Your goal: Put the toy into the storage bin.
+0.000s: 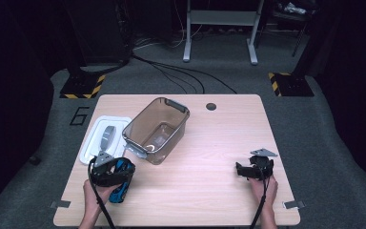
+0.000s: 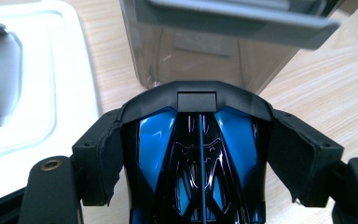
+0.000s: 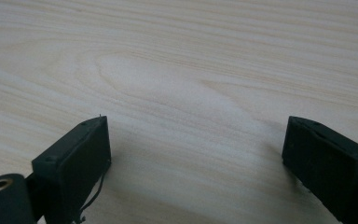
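On grey carpet: pale wood table (image 1: 209, 143) | dark room | cables (image 1: 181, 71) behind

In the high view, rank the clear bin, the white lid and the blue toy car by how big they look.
1. clear bin, largest.
2. white lid, close behind; the bin hides its right edge.
3. blue toy car, smallest, partly hidden by the left tongs.

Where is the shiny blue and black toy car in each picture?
High view: the blue toy car is at the lower left, held in the left gripper near the table's front edge.
Left gripper view: the car fills the bottom middle, clamped between the two black jaws.
Right gripper view: the car is not in it, just bare wood.
Shared landmark: the clear plastic bin sits just beyond the car in the high and left gripper views.
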### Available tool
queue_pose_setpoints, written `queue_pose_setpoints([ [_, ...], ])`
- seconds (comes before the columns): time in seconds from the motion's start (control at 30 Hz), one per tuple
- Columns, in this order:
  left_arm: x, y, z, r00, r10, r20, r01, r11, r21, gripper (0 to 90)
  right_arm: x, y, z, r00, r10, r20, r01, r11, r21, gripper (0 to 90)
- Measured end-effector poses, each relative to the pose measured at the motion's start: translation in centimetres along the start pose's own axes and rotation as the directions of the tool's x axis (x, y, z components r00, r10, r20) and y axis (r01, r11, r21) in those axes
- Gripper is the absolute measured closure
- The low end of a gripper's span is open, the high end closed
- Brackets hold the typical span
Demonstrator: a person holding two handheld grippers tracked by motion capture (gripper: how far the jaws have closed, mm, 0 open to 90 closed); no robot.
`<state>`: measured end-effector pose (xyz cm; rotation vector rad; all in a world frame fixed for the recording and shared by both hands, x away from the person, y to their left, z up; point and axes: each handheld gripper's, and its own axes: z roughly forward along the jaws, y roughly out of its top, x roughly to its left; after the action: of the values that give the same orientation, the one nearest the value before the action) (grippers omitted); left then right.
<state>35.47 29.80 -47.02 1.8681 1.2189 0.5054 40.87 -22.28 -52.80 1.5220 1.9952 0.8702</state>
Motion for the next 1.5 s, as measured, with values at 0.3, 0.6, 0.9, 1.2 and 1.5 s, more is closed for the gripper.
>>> queue_pose_setpoints([
  [0.3,-0.1,0.6,-1.4,1.0000,0.007,0.000,-0.007,0.9988,-0.048,25.4,0.0,0.0,0.0,1.0000,0.001,0.000,-0.001,1.000,0.000,7.1],
  [0.6,0.0,1.3,-2.3,0.9999,0.006,-0.012,-0.007,0.9960,-0.089,25.4,0.0,0.0,0.0,1.0000,0.001,0.000,-0.001,1.000,0.000,7.1],
  [0.9,0.4,2.2,-3.2,0.9999,0.010,-0.014,-0.011,0.9946,-0.104,25.3,0.0,0.0,0.0,1.0000,-0.002,0.000,0.002,1.000,-0.002,7.1],
  [1.2,0.8,3.1,-4.0,0.9995,0.018,-0.028,-0.021,0.9932,-0.114,25.3,0.0,0.0,0.0,1.0000,-0.001,0.000,0.001,1.000,-0.001,7.2],
  [1.5,0.8,4.5,-5.0,0.9987,0.037,-0.034,-0.042,0.9898,-0.136,25.3,0.0,0.0,0.0,1.0000,-0.002,0.000,0.002,1.000,-0.002,7.2],
])
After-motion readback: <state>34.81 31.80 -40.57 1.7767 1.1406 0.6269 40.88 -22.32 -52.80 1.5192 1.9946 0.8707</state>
